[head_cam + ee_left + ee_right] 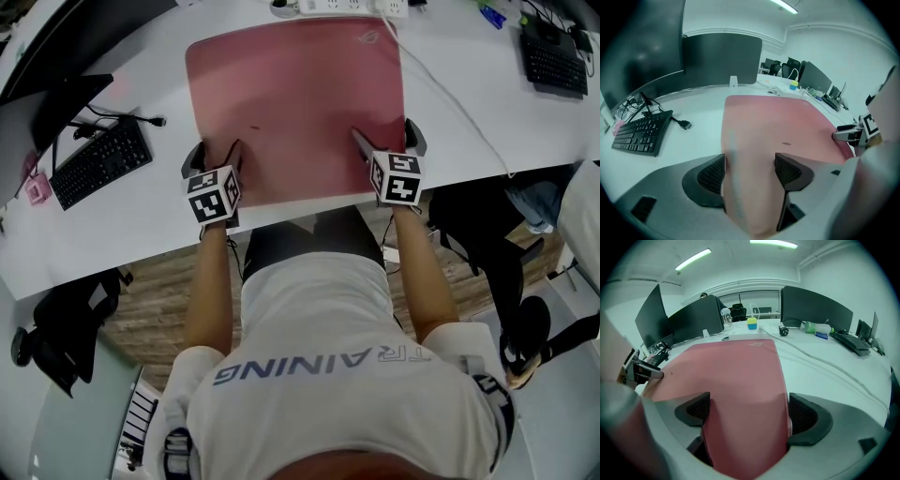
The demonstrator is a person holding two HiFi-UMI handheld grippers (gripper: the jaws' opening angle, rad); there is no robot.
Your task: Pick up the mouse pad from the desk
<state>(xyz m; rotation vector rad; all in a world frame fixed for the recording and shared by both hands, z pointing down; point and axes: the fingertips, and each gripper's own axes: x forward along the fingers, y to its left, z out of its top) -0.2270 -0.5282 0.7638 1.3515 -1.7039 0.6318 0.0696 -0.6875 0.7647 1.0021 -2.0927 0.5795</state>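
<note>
The pad [295, 103], prob. thin, soft & floppy, is lying at the desk [469, 112] front edge, L gripper [216, 150] pinching its near edge, R gripper [384, 133] jaws opening around it; gripping both near corners seems best.

A black keyboard [100, 161] lies on the white table [469, 122] at ten o'clock in the head view, its cable ending in a loose plug [157, 121] just beyond it. A small pink object [36, 189] sits at the keyboard's near-left corner. A dark monitor [56, 103] stands behind them. A white power strip [352, 7] lies at twelve o'clock, and a white cable [450, 94] runs from it toward four o'clock. A second black keyboard [553, 58] sits at two o'clock. In the right gripper view, a yellow-and-blue item [752, 323] stands at twelve o'clock and a green bottle [816, 327] lies at one o'clock. Wooden floor [159, 300] shows at eight o'clock.
</note>
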